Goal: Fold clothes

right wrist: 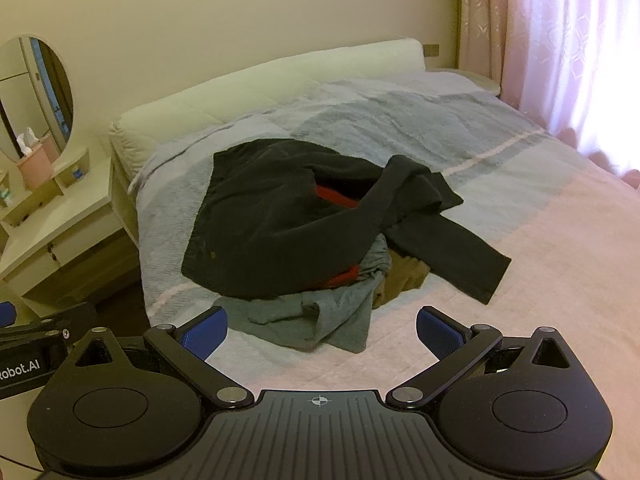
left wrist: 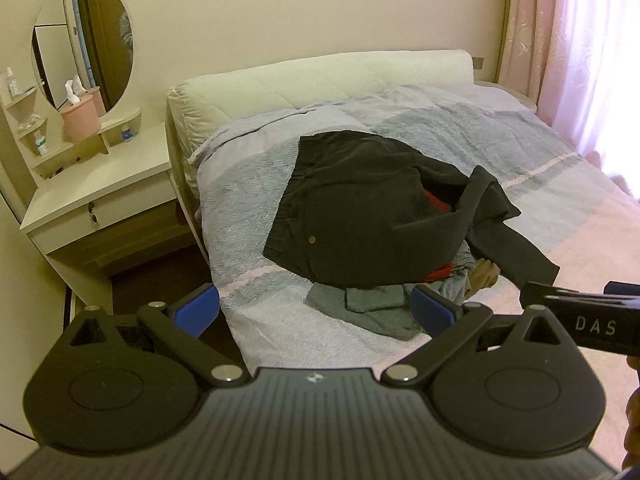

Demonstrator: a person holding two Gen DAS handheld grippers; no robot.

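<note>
left gripper (left wrist: 316,312): bottom of frame, jaws apart, empty; right gripper (right wrist: 322,332): bottom of frame, jaws apart, empty | grey garment (right wrist: 320,320): frame centre, just beyond the jaws, under black garment (right wrist: 280,216); pile on bed (right wrist: 520,280) | dressing table (left wrist: 100,184): upper left; curtain (right wrist: 560,40): upper right

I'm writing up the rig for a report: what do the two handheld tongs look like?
Both match. The left tongs and right tongs have matte black bodies with a ribbed centre plate and a small crosshair mark, round side housings, silver pivot pins on black linkage arms, and blue textured finger pads. White lettering shows on their sides: "DAS" on one, "obot.AI" on the other. No cables or sleeves show.
</note>
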